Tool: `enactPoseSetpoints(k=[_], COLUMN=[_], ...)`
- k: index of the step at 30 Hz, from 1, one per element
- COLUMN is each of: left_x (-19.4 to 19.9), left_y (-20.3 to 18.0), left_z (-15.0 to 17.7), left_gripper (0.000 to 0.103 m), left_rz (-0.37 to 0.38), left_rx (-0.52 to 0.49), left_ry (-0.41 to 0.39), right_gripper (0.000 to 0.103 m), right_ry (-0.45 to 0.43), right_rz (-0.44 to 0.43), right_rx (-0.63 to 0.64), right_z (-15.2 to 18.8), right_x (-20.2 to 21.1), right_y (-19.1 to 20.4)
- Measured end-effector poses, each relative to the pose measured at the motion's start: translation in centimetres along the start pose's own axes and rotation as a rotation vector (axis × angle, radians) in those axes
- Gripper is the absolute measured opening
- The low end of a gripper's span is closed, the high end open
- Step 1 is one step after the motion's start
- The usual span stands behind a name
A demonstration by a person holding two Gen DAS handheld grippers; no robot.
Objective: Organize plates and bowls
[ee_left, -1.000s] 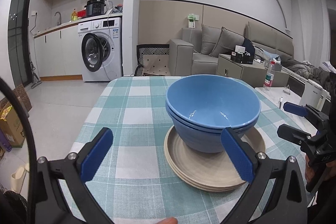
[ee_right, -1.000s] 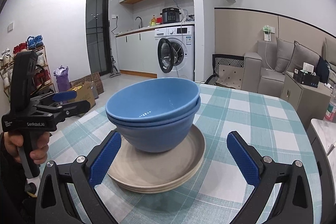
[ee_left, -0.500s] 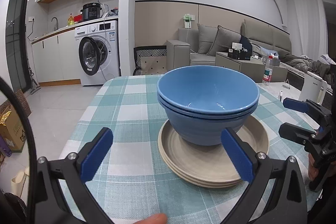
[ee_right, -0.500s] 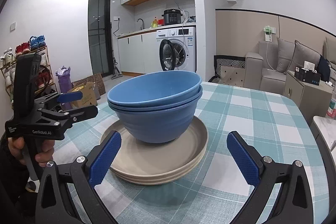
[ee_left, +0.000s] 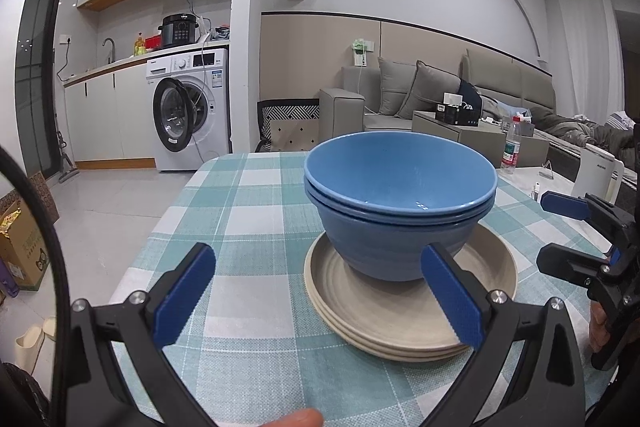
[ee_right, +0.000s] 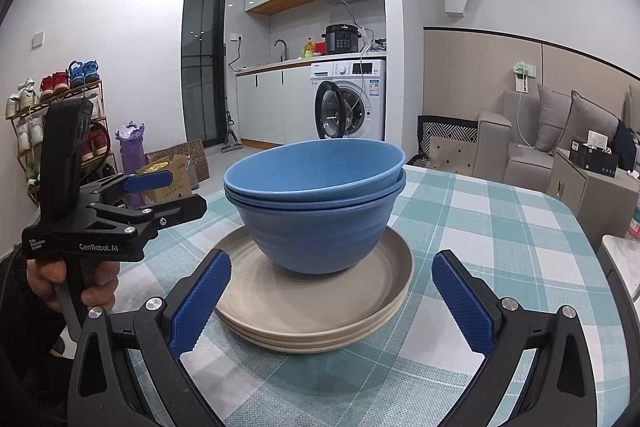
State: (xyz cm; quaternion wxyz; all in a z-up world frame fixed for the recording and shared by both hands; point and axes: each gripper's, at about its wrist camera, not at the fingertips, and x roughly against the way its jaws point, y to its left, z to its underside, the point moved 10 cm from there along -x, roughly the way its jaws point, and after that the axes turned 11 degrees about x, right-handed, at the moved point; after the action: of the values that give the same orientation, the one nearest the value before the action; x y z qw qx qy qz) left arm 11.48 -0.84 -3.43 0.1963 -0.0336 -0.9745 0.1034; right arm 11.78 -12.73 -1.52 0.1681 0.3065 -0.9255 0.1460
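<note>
Two nested blue bowls (ee_right: 316, 203) atop three stacked beige plates (ee_right: 320, 311)

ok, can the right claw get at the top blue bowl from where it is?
Probably yes. The right claw is open and empty, the top blue bowl sits straight ahead on the beige plates, and nothing stands between them.

Blue bowls (ee_left: 400, 203): two, nested, there on the plates.
Beige plates (ee_right: 320, 303): three stacked, going by the rims.
Handheld grippers: two, the left gripper (ee_left: 320, 299) and the right gripper (ee_right: 332, 295).
Washing machine (ee_left: 188, 107): one.
Plastic bottle (ee_left: 510, 151): one.
Pressure cooker (ee_right: 341, 39): one.
</note>
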Motion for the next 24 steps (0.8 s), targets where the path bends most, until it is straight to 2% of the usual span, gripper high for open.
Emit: enactPoseSetpoints(k=[24], left_x=[0.3], left_y=[0.13], left_z=[-0.19], left_gripper=[0.103], left_rz=[-0.003], left_rx=[0.012], left_ry=[-0.019], right_gripper=[0.102], right_ry=[-0.016], right_rz=[-0.016], right_rx=[-0.047], right_z=[0.03], right_x=[0.25], right_y=[-0.9])
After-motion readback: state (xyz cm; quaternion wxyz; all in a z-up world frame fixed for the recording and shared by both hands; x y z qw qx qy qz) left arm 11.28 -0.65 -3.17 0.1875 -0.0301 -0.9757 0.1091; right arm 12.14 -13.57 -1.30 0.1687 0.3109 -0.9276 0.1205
